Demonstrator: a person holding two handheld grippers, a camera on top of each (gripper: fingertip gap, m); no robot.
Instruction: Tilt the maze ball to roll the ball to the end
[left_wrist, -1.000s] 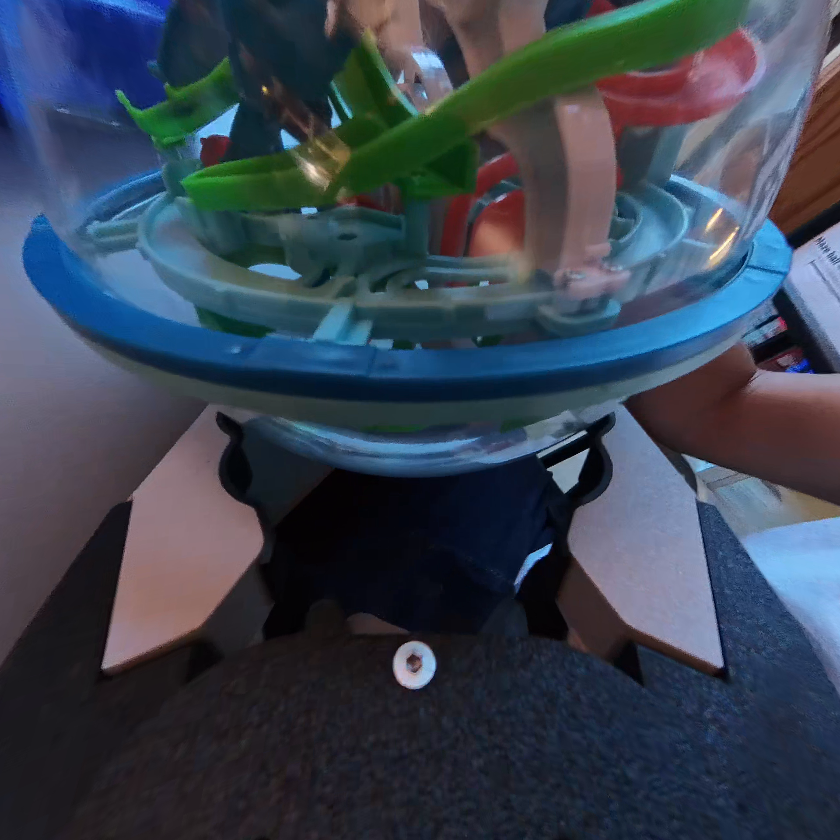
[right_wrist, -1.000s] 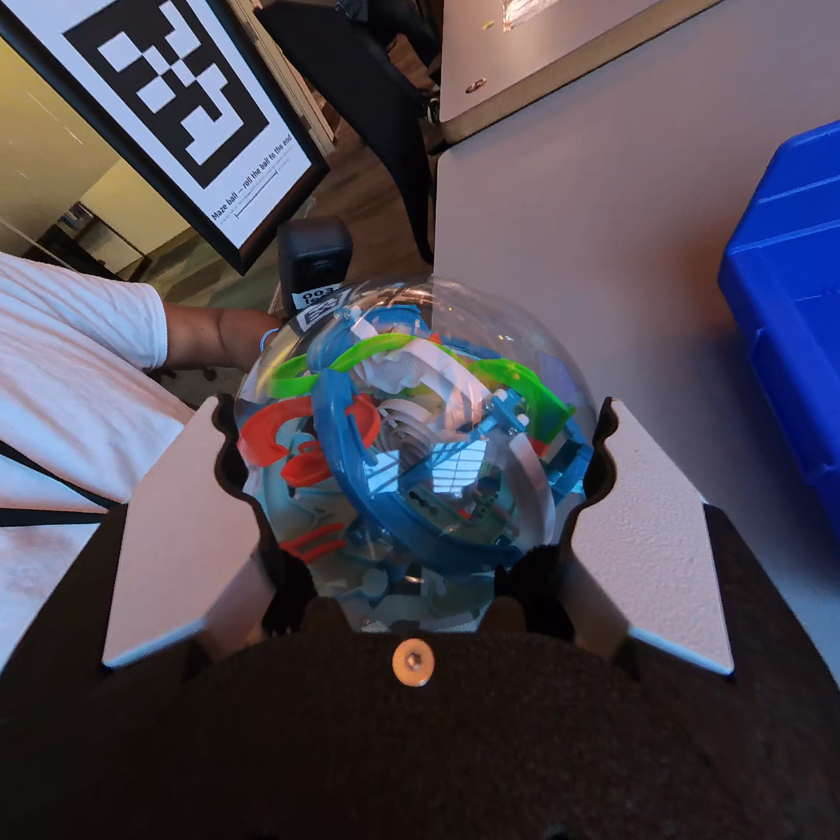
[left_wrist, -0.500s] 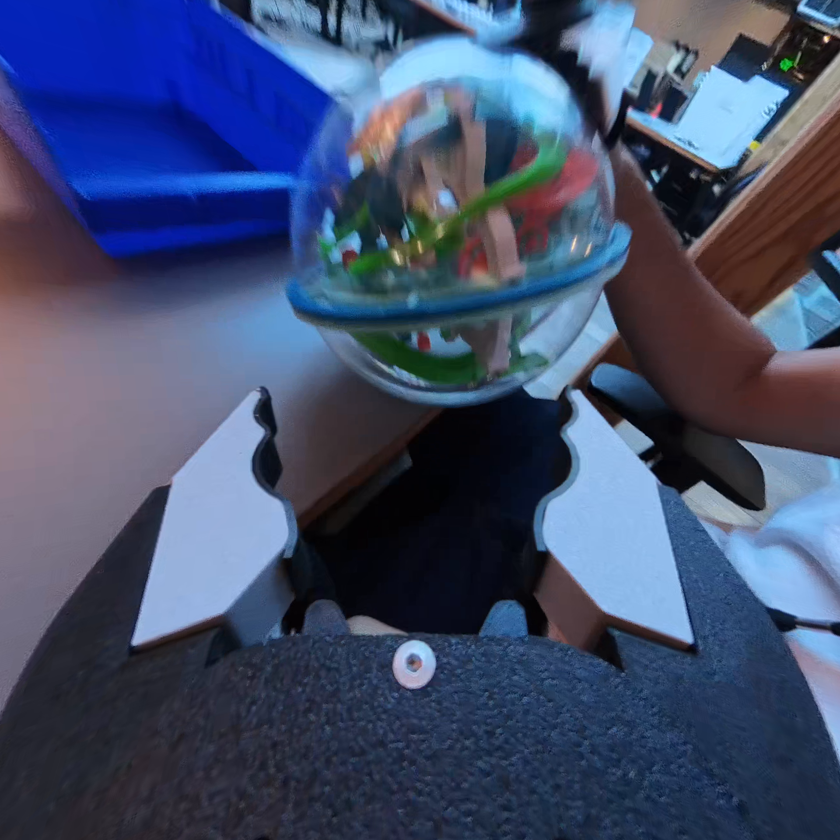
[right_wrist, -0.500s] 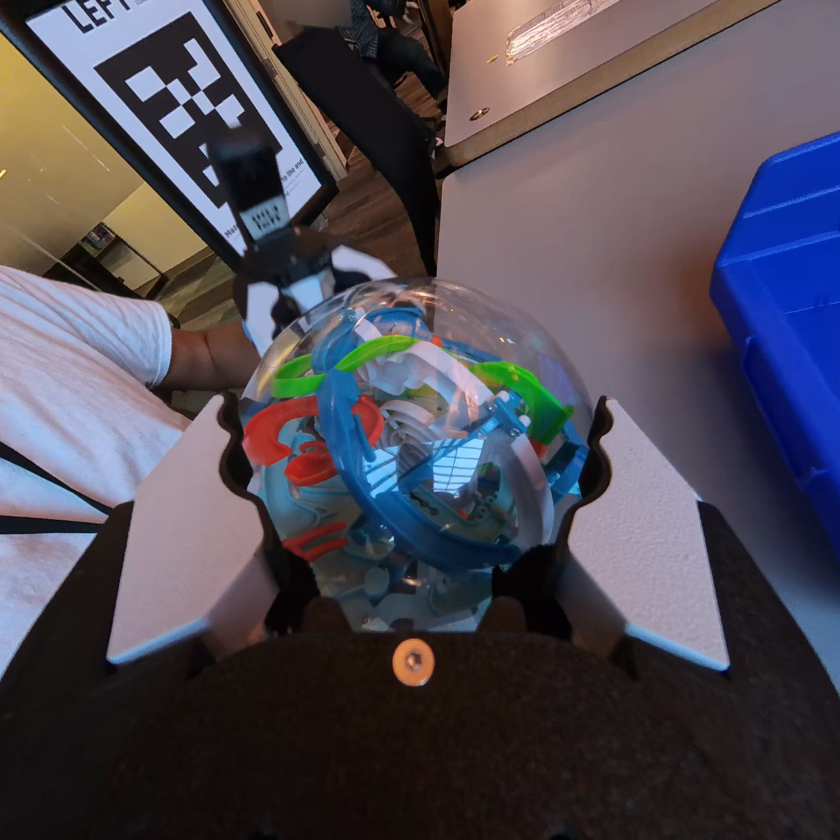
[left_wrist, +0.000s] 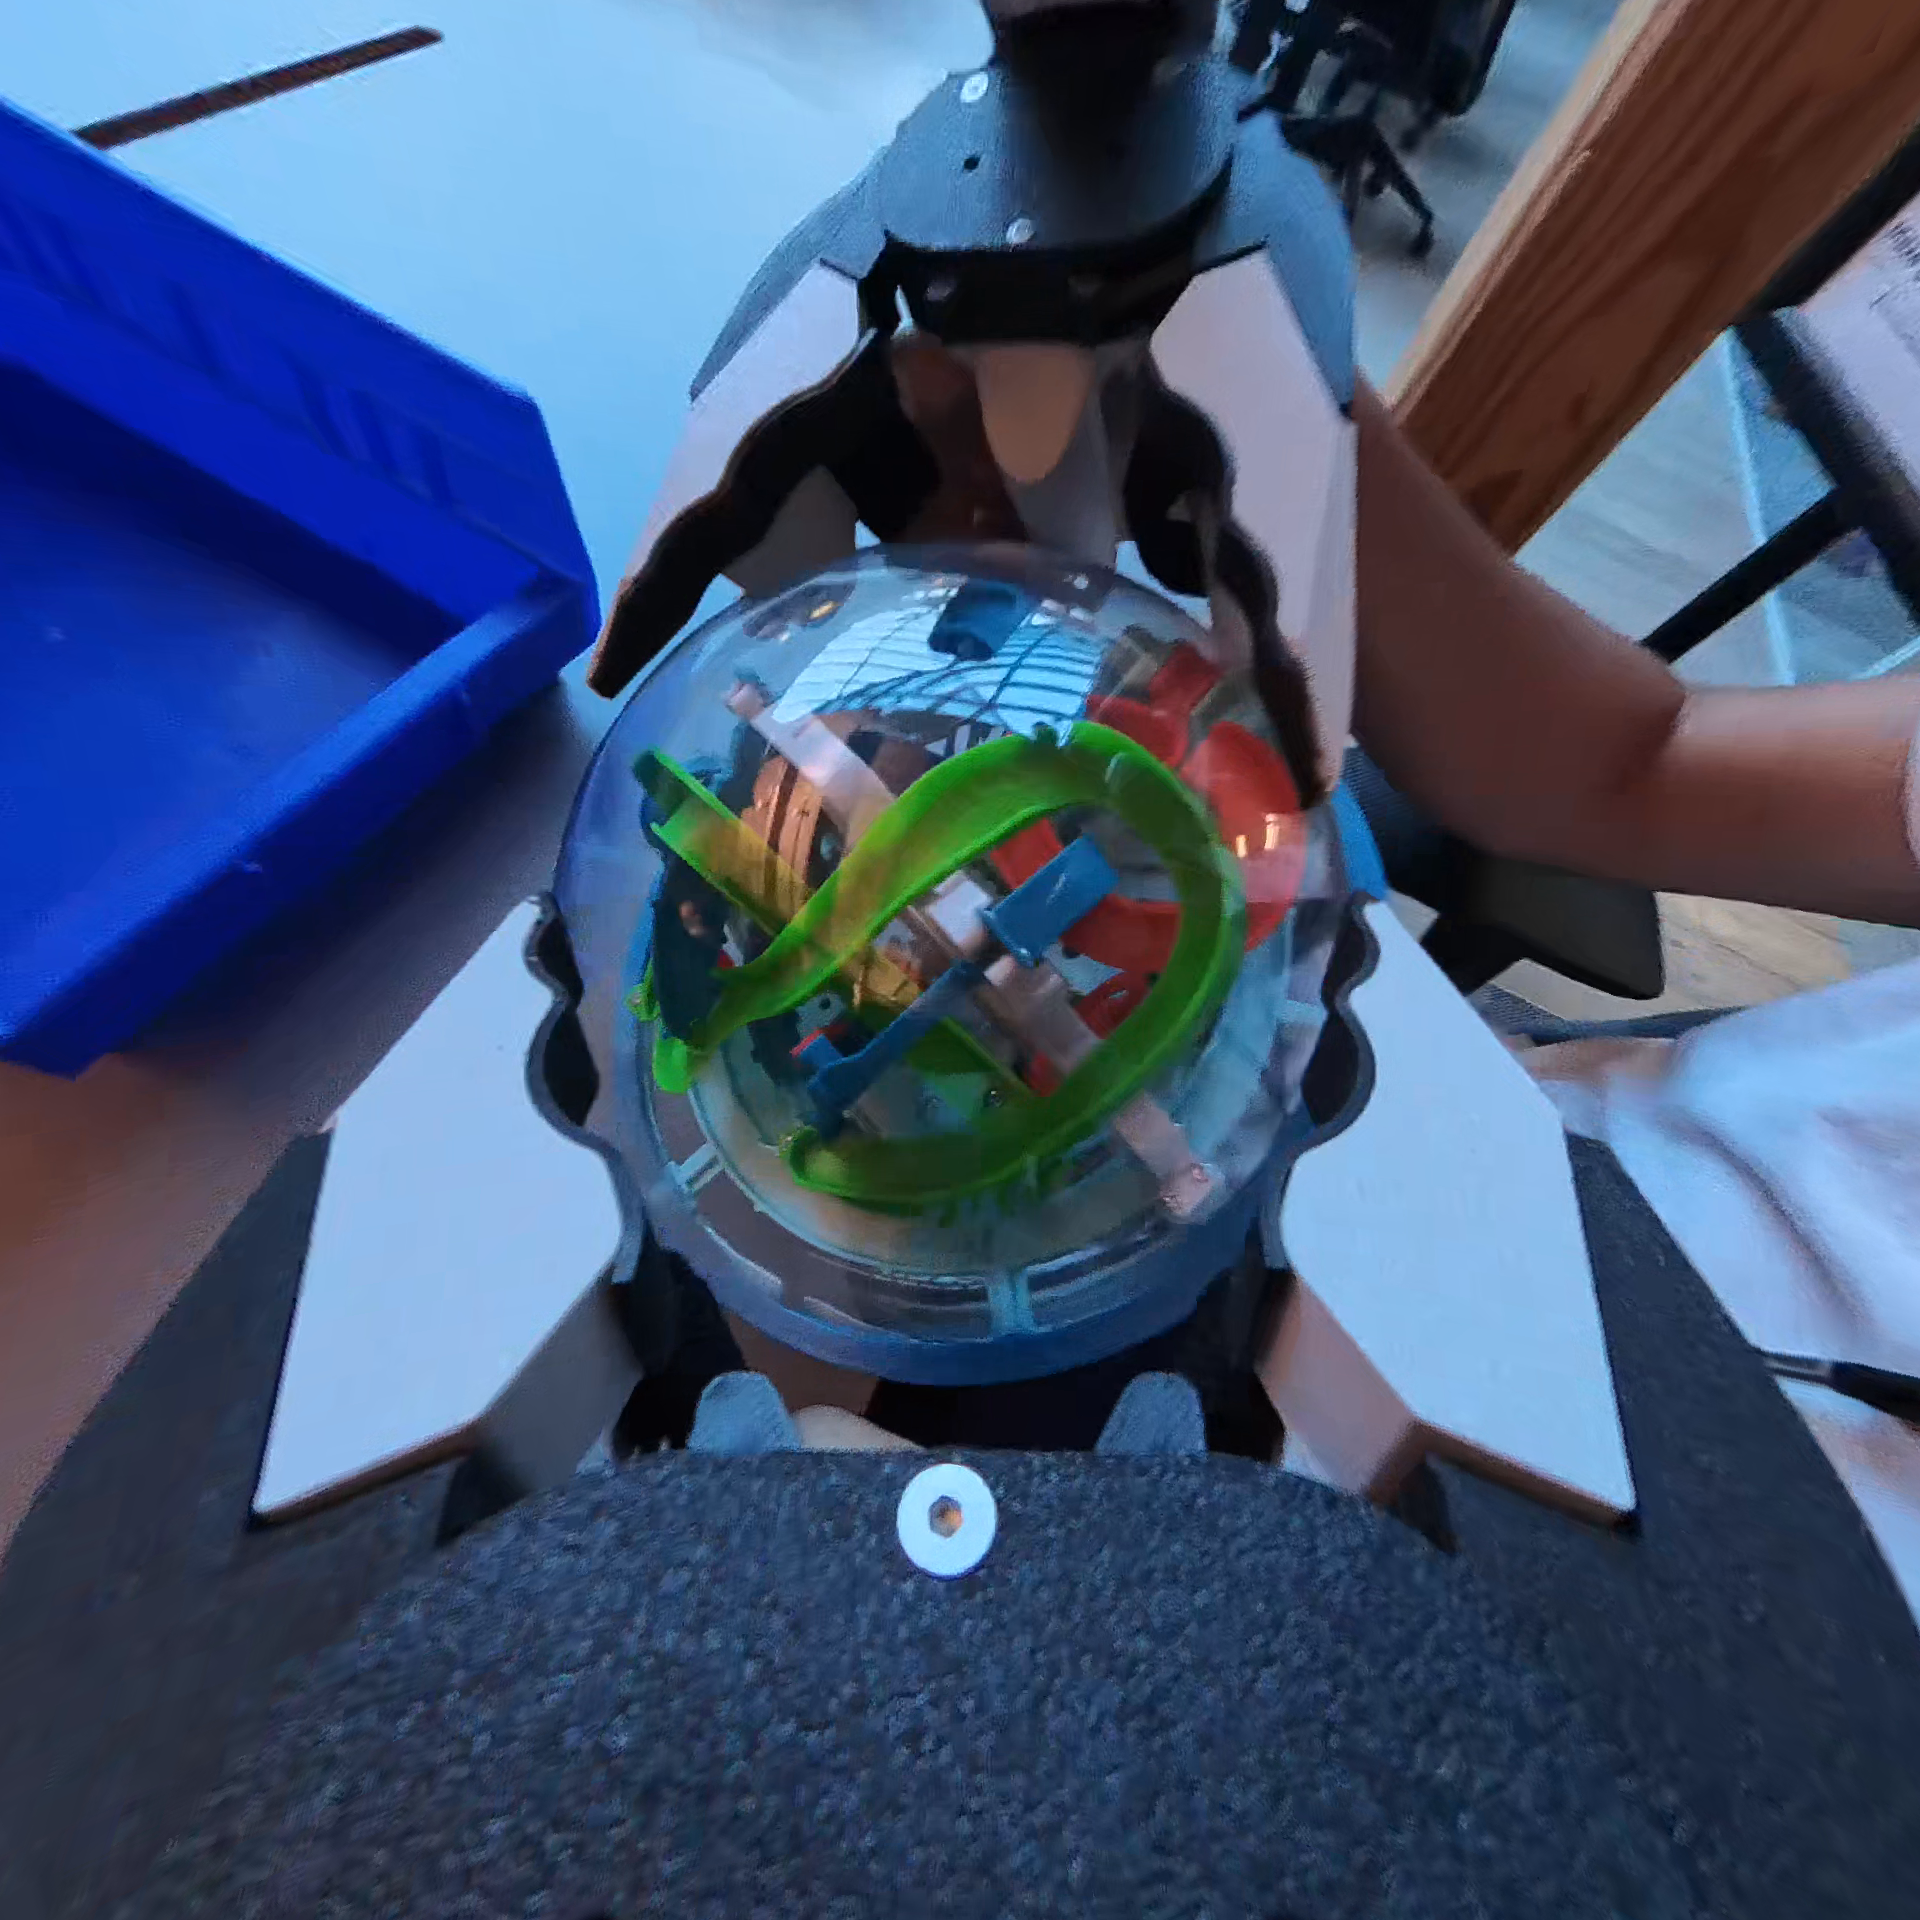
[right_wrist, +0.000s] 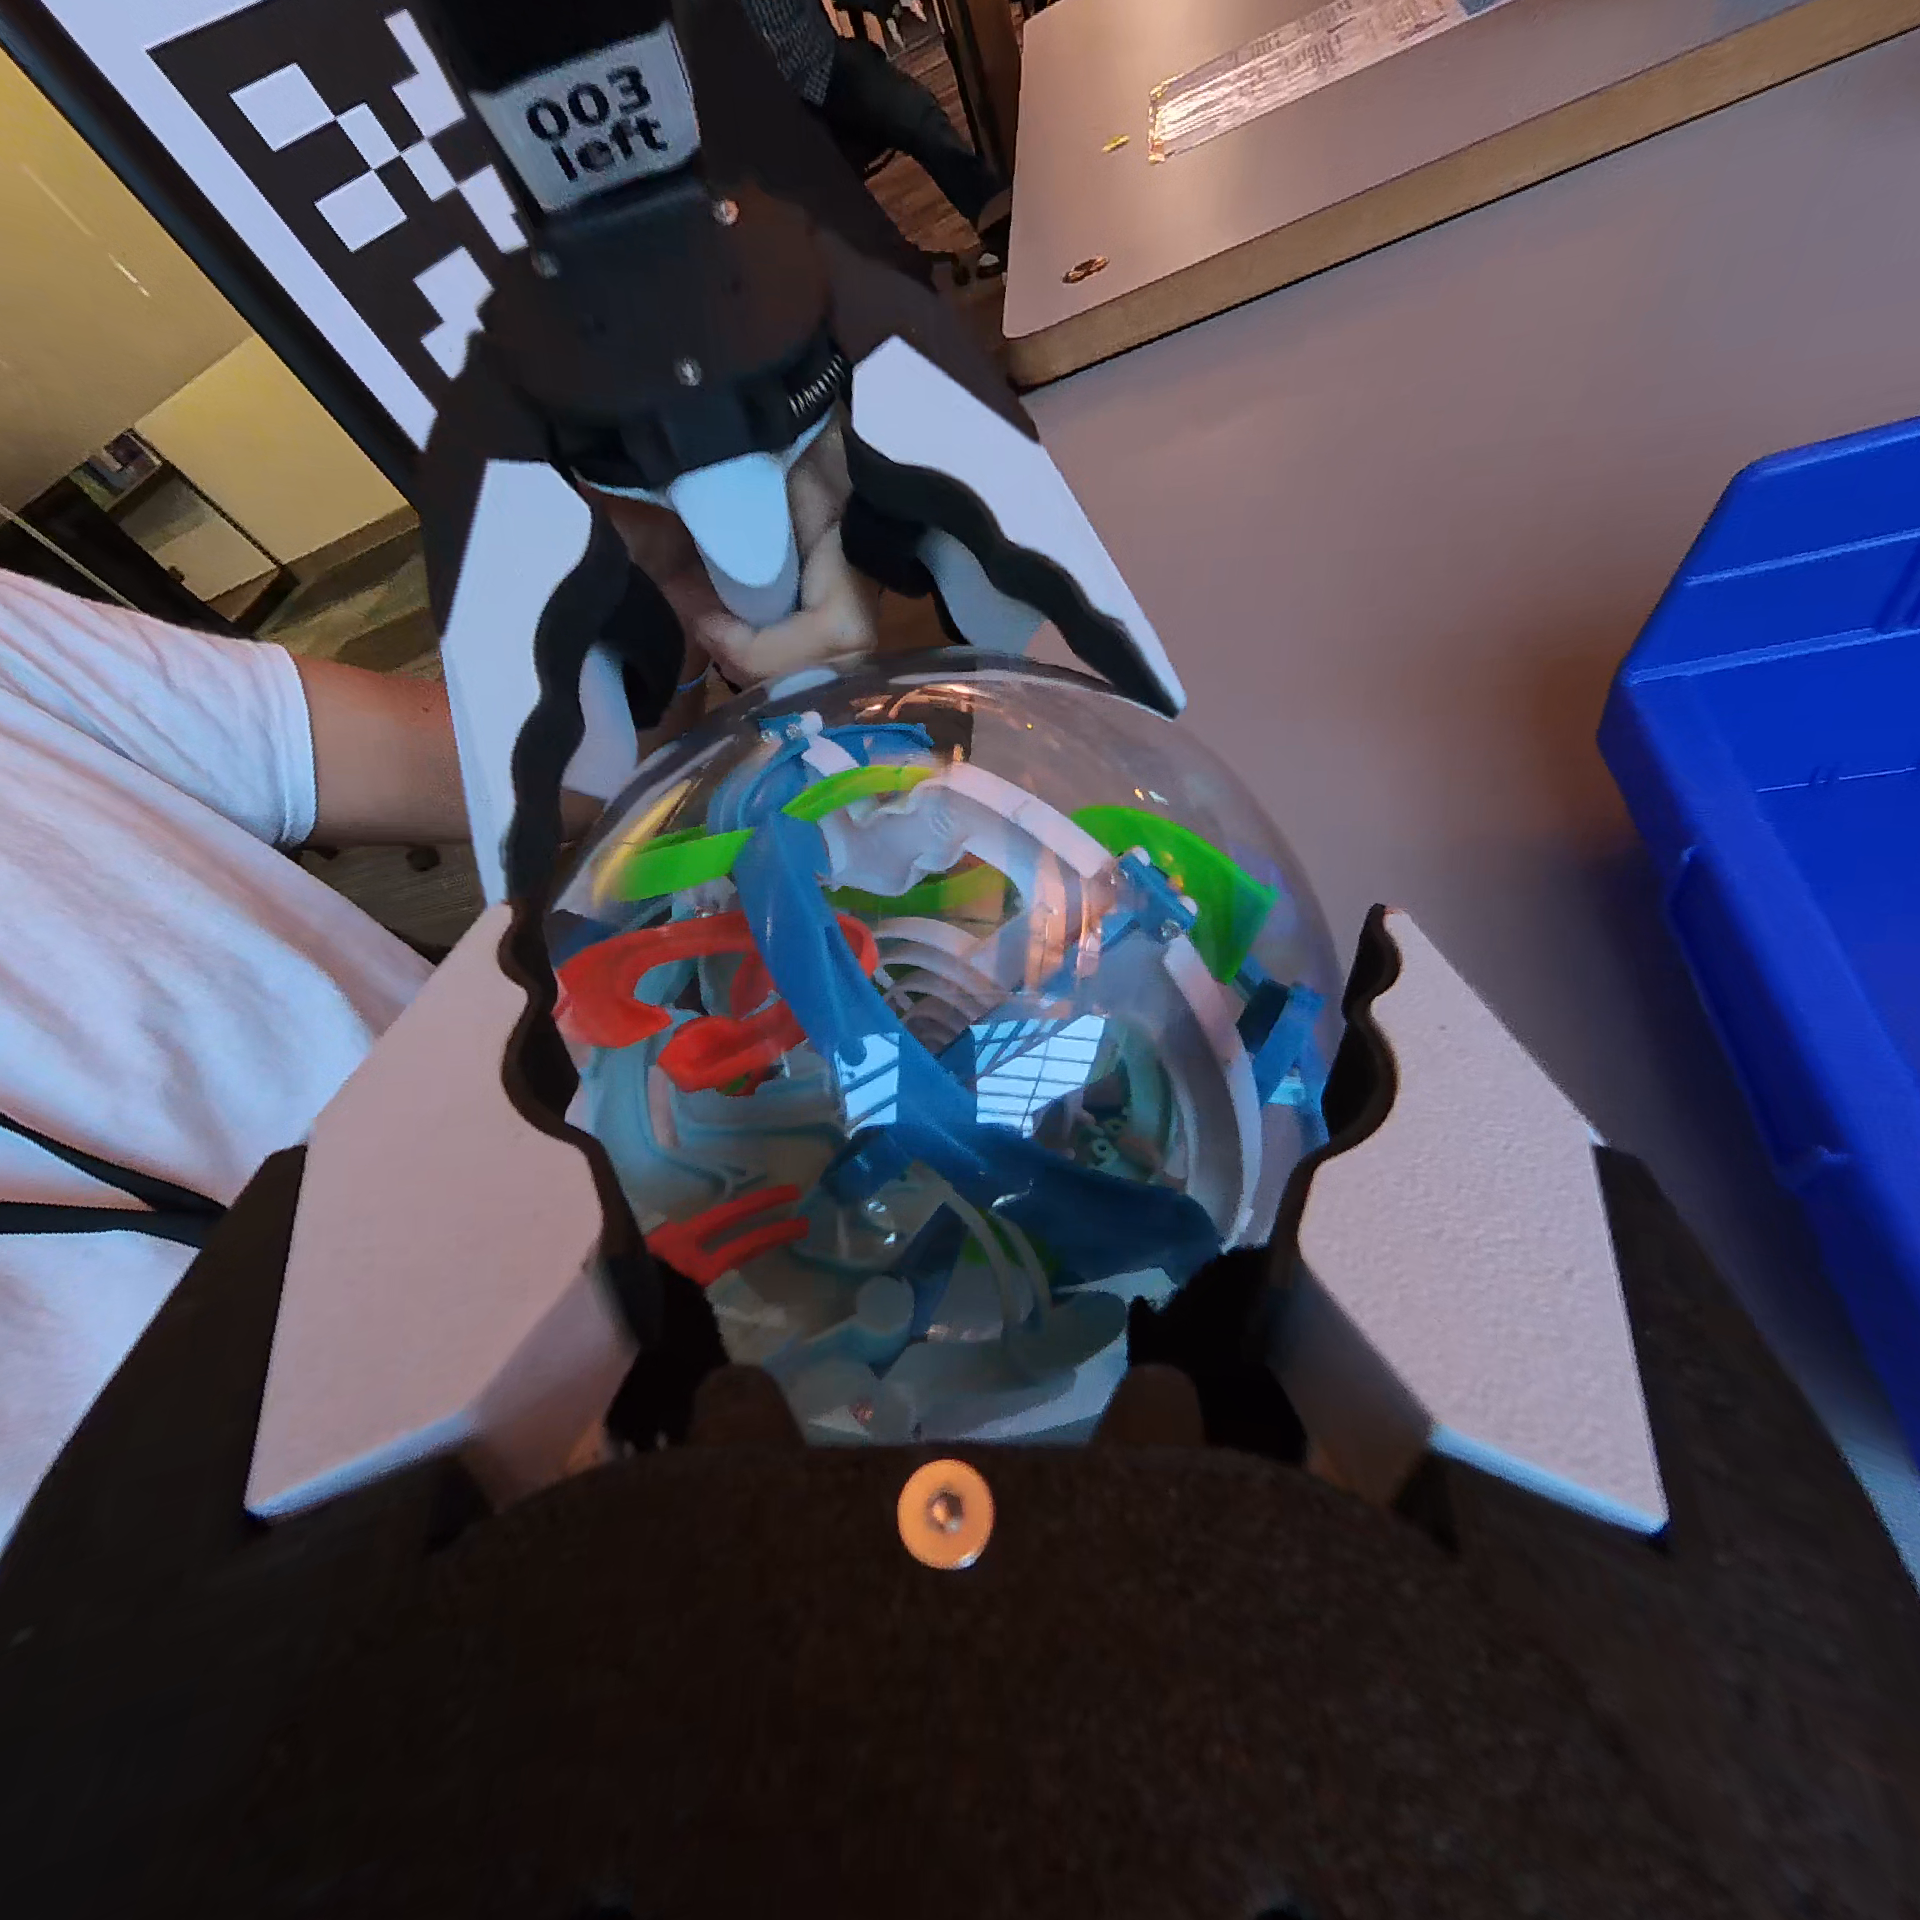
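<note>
in the left wrist view, the left claw (left_wrist: 951, 1023) fills the lower half of the frame, its two pale fingers (left_wrist: 457, 1195) spread wide and pressed against either side of the maze ball (left_wrist: 940, 966), a clear sphere at the centre of the frame with green, red and blue tracks inside and a blue band around its lower edge. just beyond the sphere, at the top centre, the right claw (left_wrist: 961, 717) points back toward the camera, its wavy-edged fingers reaching over the far side of the same sphere. a blue bin (left_wrist: 208, 582) sits on the grey table (left_wrist: 499, 187) at the left edge, and a bare forearm (left_wrist: 1621, 769) crosses the right edge in front of a wooden beam (left_wrist: 1662, 239). in the right wrist view, the right claw (right_wrist: 940, 1044) occupies the lower frame, its fingers wide apart and closed against the sides of the maze ball (right_wrist: 935, 1049) at the centre. past it, the left claw (right_wrist: 847, 769) comes down from the upper centre, its fingers straddling the sphere's far side. a white sleeve (right_wrist: 145, 831) shows at the left edge, the blue bin (right_wrist: 1787, 831) at the right edge on the table (right_wrist: 1403, 540), and a black-and-white marker board (right_wrist: 343, 197) stands in the upper left. the small ball inside the maze cannot be made out.
</note>
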